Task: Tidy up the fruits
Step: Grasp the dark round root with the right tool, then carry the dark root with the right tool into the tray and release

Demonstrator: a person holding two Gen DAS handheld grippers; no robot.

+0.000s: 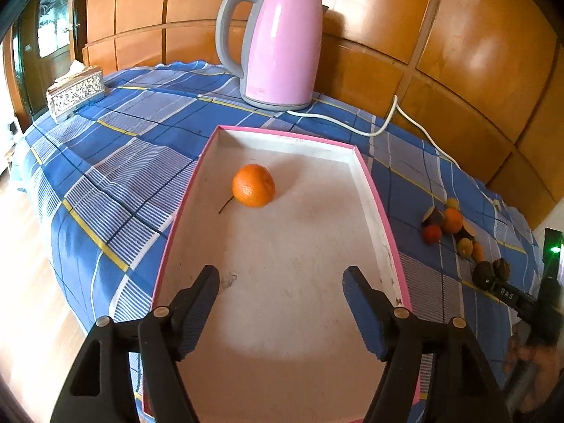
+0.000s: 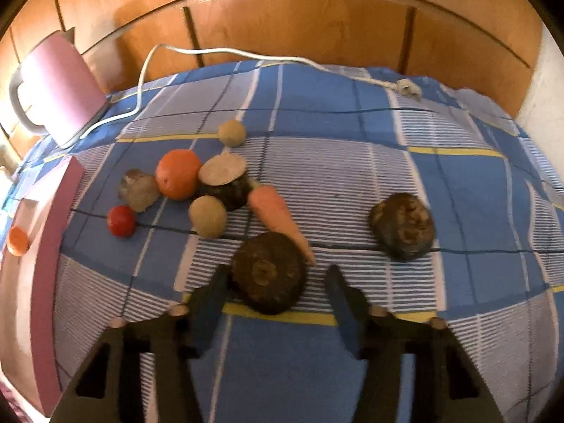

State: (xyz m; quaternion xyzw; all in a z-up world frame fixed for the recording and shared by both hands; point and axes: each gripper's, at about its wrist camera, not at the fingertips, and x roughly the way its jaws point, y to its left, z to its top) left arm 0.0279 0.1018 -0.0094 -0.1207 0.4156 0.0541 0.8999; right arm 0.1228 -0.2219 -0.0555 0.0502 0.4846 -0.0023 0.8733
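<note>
My left gripper (image 1: pixel 282 275) hangs open over the near end of a pink-rimmed white tray (image 1: pixel 373 190), with nothing between its fingers. One orange (image 1: pixel 253 186) lies in the tray's far half. To the tray's right, produce lies on the blue checked cloth: an orange (image 2: pixel 178 174), a small red fruit (image 2: pixel 121 221), a carrot (image 2: pixel 278 218), two tan balls and cut pieces. My right gripper (image 2: pixel 278 273) straddles a dark rough round fruit (image 2: pixel 268 276). Its left finger is at the fruit's side and its right finger stands apart from it. A second dark fruit (image 2: pixel 402 225) lies further right.
A pink electric kettle (image 1: pixel 278 46) stands behind the tray, and its white cord (image 1: pixel 387 120) trails right along the wooden wall to a loose plug (image 2: pixel 409 88). A patterned tissue box (image 1: pixel 75 91) sits at the far left. The table edge drops off to the left.
</note>
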